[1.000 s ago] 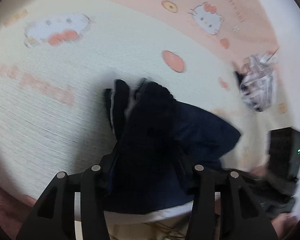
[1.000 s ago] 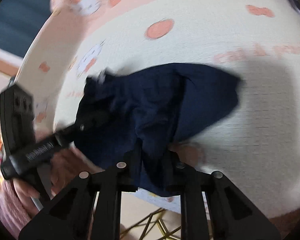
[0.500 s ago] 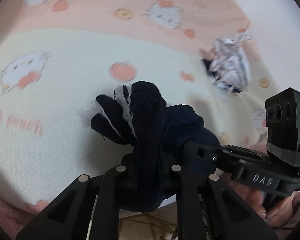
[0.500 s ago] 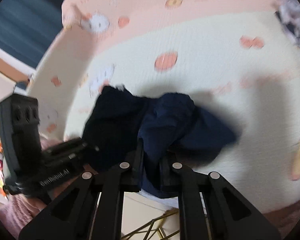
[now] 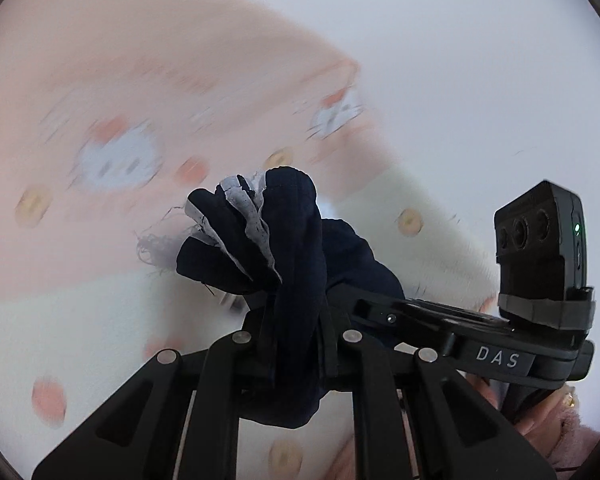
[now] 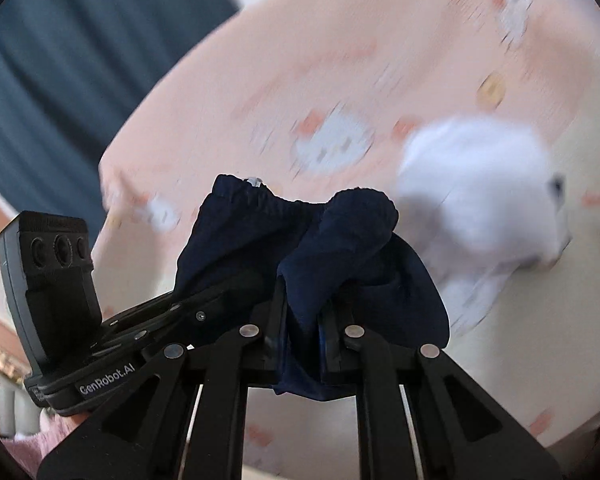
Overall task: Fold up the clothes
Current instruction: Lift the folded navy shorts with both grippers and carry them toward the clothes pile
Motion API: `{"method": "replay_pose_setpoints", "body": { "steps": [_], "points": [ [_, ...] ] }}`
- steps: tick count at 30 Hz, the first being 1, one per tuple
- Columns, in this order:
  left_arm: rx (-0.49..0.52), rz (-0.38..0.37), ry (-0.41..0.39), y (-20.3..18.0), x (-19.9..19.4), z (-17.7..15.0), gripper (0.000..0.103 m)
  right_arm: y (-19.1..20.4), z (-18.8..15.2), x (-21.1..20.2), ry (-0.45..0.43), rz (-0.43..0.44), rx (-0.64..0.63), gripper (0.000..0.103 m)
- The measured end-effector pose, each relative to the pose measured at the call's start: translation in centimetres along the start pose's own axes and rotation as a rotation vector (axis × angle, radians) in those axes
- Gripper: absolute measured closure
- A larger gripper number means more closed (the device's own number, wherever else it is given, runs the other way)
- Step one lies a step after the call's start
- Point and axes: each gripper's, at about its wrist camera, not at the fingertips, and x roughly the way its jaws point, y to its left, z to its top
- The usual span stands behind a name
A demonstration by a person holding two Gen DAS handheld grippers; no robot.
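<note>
Left gripper [image 5: 296,344] clamped tight on a bunched fold of the navy garment [image 5: 284,248], jaws nearly together. Right gripper [image 6: 304,340] pinched likewise on another fold of the same cloth, elastic waistband [image 6: 260,196] arching above the fingers. Garment lifted clear above the pink-and-cream cartoon bedspread [image 6: 340,80]. Blurred white bundle [image 6: 480,188] just right of the garment.

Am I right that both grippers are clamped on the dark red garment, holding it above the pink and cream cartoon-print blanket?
Not quite: the garment is dark navy, not red, as the right wrist view shows. The rest stands: the left gripper and right gripper are both shut on it above the pink and cream cartoon-print blanket.
</note>
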Motion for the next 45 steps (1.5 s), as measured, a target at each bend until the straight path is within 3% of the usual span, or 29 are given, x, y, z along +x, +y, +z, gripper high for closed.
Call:
{"method": "replay_pose_setpoints", "body": {
  "steps": [4,9,13,15,17,20,22,23,26,28,31,33,35,36,38,43,45],
  "points": [
    [0.044,-0.015,-0.032,-2.4,4.7,4.2,0.09,-3.7,5.8,-2.3,-0.036,-0.041,-0.04,0.093],
    [0.04,0.009,-0.045,-1.6,11.2,6.0,0.089,-8.2,9.9,-2.3,-0.062,-0.098,-0.088,0.093],
    [-0.086,0.082,0.085,3.1,16.8,5.0,0.087,-13.2,9.5,1.4,-0.01,-0.204,-0.085,0.088],
    [-0.151,0.049,0.123,4.9,17.4,4.6,0.075,-15.4,8.2,3.1,0.061,-0.244,-0.074,0.081],
    [-0.155,0.033,0.09,5.4,16.3,4.8,0.066,-17.7,7.0,4.8,0.131,-0.284,-0.063,0.073],
    [-0.092,0.083,-0.034,4.7,13.6,5.8,0.06,-19.0,6.7,1.8,0.018,-0.239,0.04,0.061],
    [-0.025,0.122,-0.119,3.6,12.1,6.3,0.06,-19.4,6.9,-0.1,-0.097,-0.321,0.121,0.059],
    [0.022,0.118,-0.131,2.8,11.6,6.3,0.06,-19.1,6.9,0.3,-0.089,-0.329,0.112,0.057],
    [0.107,0.086,-0.032,1.6,14.3,6.5,0.06,-18.3,7.0,1.5,-0.06,-0.349,0.084,0.058],
    [0.133,0.141,0.05,1.7,16.6,6.3,0.06,-17.7,7.1,2.4,-0.04,-0.363,0.065,0.058],
    [0.105,0.233,0.111,3.1,18.2,6.1,0.06,-16.8,7.1,3.6,-0.011,-0.383,0.036,0.058],
    [0.047,0.221,0.115,4.5,17.9,6.2,0.057,-16.2,7.2,4.5,0.009,-0.396,0.017,0.058],
    [0.001,0.175,0.086,5.1,16.5,6.3,0.056,-17.0,6.8,3.3,-0.025,-0.334,0.07,0.056],
    [-0.017,0.144,0.062,5.3,15.6,6.3,0.052,-16.8,6.6,2.6,-0.053,-0.335,0.074,0.054],
    [-0.023,0.133,0.025,5.3,14.4,6.3,0.042,-16.1,6.6,1.3,-0.112,-0.362,0.063,0.033],
    [-0.043,0.244,0.008,6.5,11.8,5.9,0.037,-12.1,6.7,0.9,-0.095,-0.44,-0.029,0.013],
    [-0.053,0.303,0.016,7.5,10.6,5.8,0.036,-10.2,6.8,1.6,-0.082,-0.489,-0.057,0.012]
  ]
}}
